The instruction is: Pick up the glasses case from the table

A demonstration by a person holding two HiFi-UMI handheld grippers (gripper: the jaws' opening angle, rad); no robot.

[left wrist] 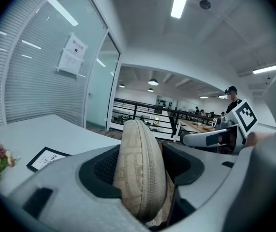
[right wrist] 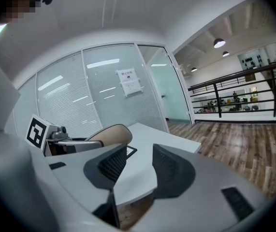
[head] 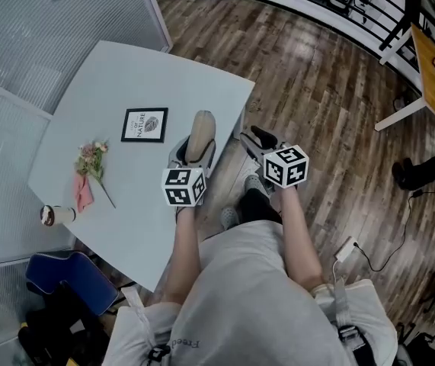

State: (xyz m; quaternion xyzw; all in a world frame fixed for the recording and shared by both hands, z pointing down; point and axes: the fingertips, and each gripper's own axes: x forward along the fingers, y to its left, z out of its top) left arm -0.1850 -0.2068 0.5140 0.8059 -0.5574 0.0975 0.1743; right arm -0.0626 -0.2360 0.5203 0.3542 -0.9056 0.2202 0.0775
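The framed card (head: 144,124), lying a little left of and beyond the left claw (head: 196,152), has the word "NATURE" printed under a leaf drawing; its smaller lines are too fine to read. A paper notice (right wrist: 129,81) hangs on the glass wall (right wrist: 75,105) ahead of the right claw (right wrist: 138,158), its print illegible. "Freed" shows on the person's grey shirt (head: 240,296).

The left claw is clamped on the beige glasses case (head: 200,134), which stands on edge between its jaws, zip seam facing the camera, over the near right part of the desk (head: 126,75). The right claw, just right of it past the desk edge, has its jaws apart with nothing between them.

The desk is pale grey and rounded. A flower sprig (head: 91,158) lies farther left of the left claw. The floor (head: 316,90) is dark wood planks, and a black railing (right wrist: 244,88) runs beyond
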